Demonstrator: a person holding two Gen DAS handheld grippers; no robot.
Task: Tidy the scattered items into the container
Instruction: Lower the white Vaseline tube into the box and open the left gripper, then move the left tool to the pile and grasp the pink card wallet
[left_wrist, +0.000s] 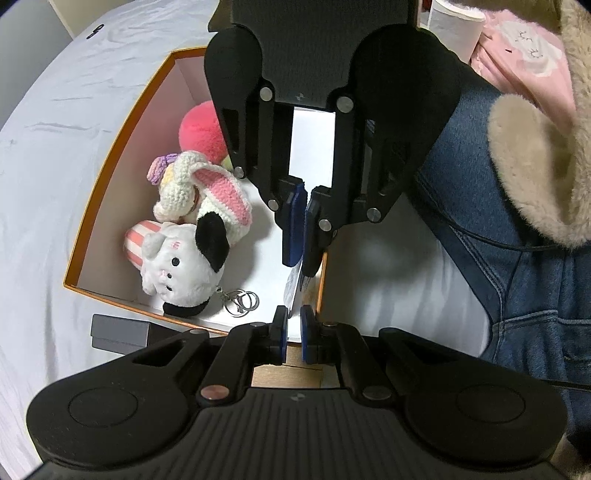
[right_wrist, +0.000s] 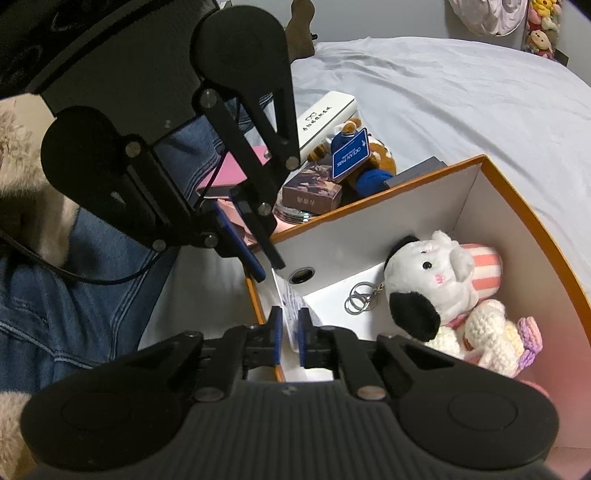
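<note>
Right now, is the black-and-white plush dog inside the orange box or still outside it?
Inside. The plush dog lies on the white floor of the orange box, enclosed by its walls, beside a crocheted bunny.

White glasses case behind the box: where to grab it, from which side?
Grip the white glasses case across its narrow width, coming down from above. It lies flat on the bed, long and straight-sided; the brown plush toy sits against its near side, so grip where that side looks free.
</note>
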